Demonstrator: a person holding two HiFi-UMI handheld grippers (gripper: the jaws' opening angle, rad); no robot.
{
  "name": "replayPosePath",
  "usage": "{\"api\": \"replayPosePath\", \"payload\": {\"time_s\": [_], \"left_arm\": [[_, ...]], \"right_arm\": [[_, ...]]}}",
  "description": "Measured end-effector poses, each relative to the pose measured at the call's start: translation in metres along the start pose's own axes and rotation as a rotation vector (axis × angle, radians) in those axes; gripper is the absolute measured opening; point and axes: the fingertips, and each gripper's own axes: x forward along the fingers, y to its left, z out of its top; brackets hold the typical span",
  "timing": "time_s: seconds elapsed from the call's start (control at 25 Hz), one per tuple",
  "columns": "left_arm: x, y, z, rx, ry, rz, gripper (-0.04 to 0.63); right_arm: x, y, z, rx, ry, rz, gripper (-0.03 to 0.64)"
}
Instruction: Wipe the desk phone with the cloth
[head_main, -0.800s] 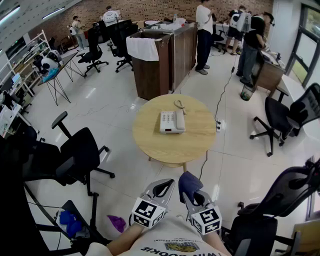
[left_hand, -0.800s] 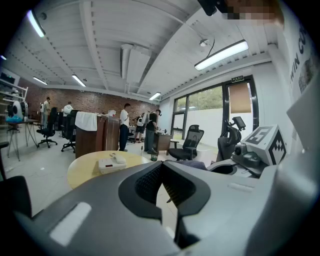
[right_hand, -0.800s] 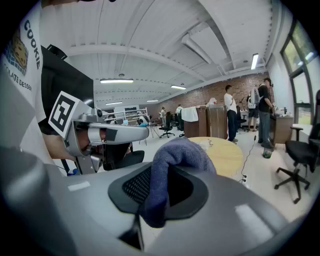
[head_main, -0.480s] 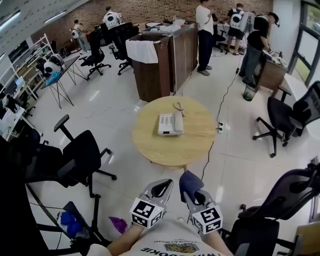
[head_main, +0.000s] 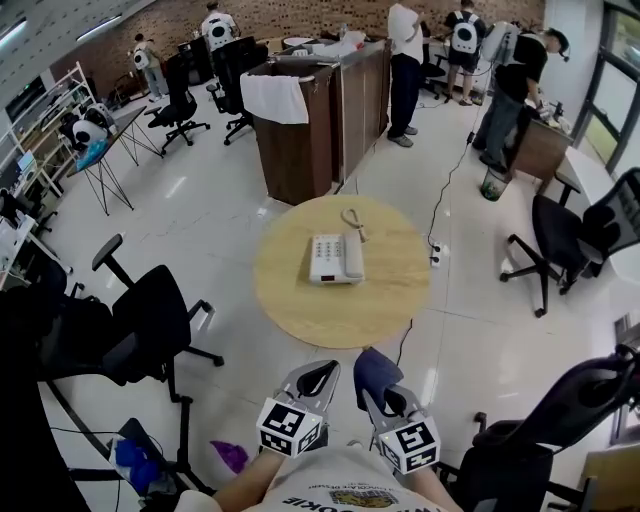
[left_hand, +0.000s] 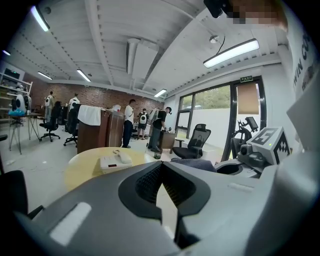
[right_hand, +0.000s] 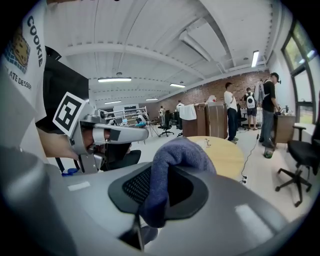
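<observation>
Two claws are hovering low, well apart from the round bench (head_main: 385, 300). The right claw (head_main: 384, 393) is pinching a dark blue cloth (head_main: 369, 365), which is bunching up over its tips and draping down between the jaws. The left claw (head_main: 322, 370) is sitting just beside it, jaws pressed together at the tips and carrying nothing. The phone (head_main: 336, 259) is lying near the middle of the bench, its handset (head_main: 352, 258) resting along the right side and a cord (head_main: 353, 216) curling behind it. Black chairs (head_main: 150, 310) are standing about on the pale floor (head_main: 210, 220). Several people (head_main: 405, 40) are standing at the far end, though what they are busy with is hard to tell from here.
</observation>
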Motion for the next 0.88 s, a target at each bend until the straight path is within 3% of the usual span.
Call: {"api": "replayPosePath", "payload": {"time_s": [0.32, 0.56, 0.88], "left_arm": [[0.048, 0.074, 0.015, -0.015, -0.002, -0.026, -0.009], [0.074, 0.128, 0.027, -0.057, 0.001, -0.062, -0.009], [0.096, 0.185, 0.039, -0.056, -0.002, -0.102, -0.009]], "right_arm": [[0.077, -0.03, 0.036, -0.027, 0.043, -0.018, 0.064], [0.137, -0.035, 0.068, -0.043, 0.079, -0.024, 0.064], [0.203, -0.038, 0.096, -0.069, 0.103, -0.036, 0.064]]}}
